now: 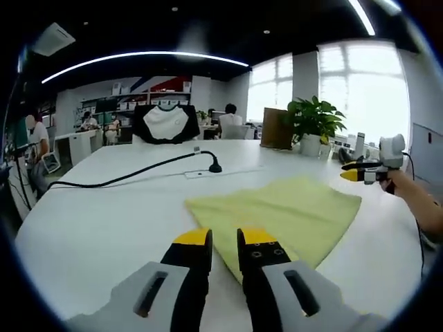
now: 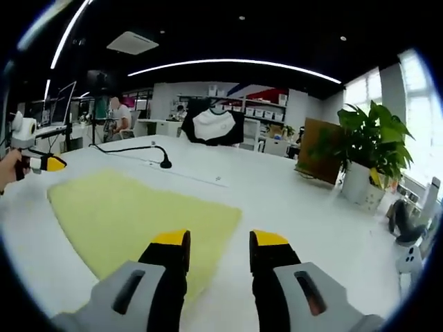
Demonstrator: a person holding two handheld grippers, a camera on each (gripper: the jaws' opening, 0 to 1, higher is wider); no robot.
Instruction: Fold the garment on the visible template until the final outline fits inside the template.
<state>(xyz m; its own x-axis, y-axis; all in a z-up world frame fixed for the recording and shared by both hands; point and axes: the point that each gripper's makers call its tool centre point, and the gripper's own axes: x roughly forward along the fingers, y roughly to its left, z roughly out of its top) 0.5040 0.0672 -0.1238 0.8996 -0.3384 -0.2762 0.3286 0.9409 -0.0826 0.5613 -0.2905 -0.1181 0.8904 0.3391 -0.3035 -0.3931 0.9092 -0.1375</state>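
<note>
Lying flat on the white table, the yellow garment sits at 12 o'clock of both grippers. Left gripper jaws slightly apart, right gripper wider, both empty. Looks soft, light, floppy (pinch corner or edge).

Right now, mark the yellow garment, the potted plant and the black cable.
yellow garment [image 1: 277, 211], left gripper view, middle of the cloth.
potted plant [image 2: 367, 149], right gripper view, leaves.
black cable [image 1: 138, 171], left gripper view, mid-length.

Bright office, white table, windows
</note>
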